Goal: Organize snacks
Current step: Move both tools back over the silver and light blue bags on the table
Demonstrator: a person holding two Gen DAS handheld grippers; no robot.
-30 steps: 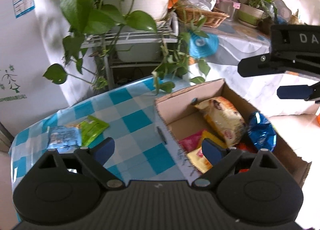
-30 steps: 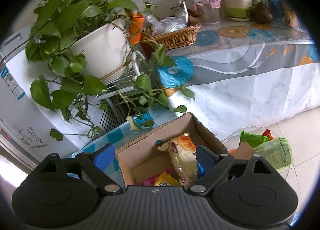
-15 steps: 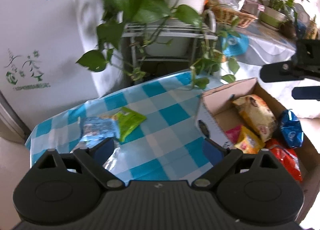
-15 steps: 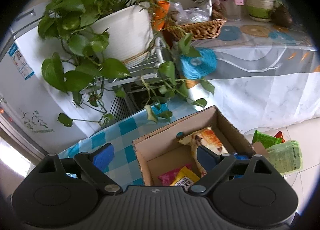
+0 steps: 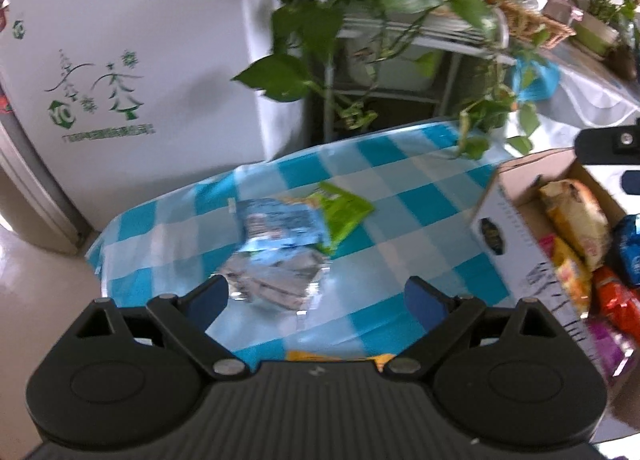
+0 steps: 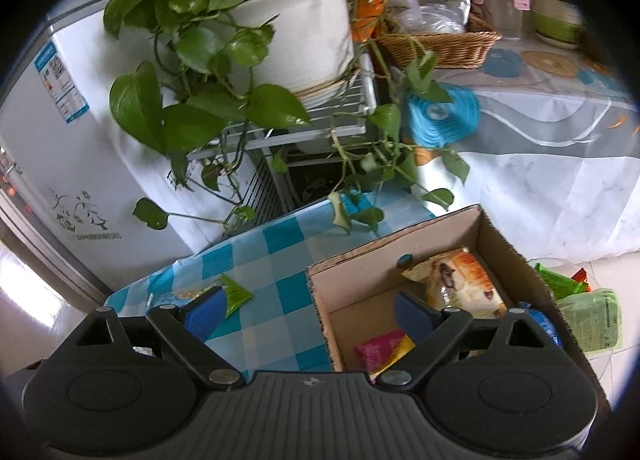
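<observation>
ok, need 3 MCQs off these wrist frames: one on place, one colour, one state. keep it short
1. Where does the green packet lie?
A. in the cardboard box
B. on the checked tablecloth beside the box
C. in the wicker basket

2. What colours are the tablecloth checks?
A. blue and white
B. red and white
C. green and yellow

3. How does the left gripper stand?
A. shut on the green packet
B. shut on nothing
C. open, nothing between its fingers

Key: 1 B, the packet rests on the cloth, left of the cardboard box. 2 A, blue and white squares show in both views. 3 C, the fingers stand wide apart above the cloth, gripping nothing.
</observation>
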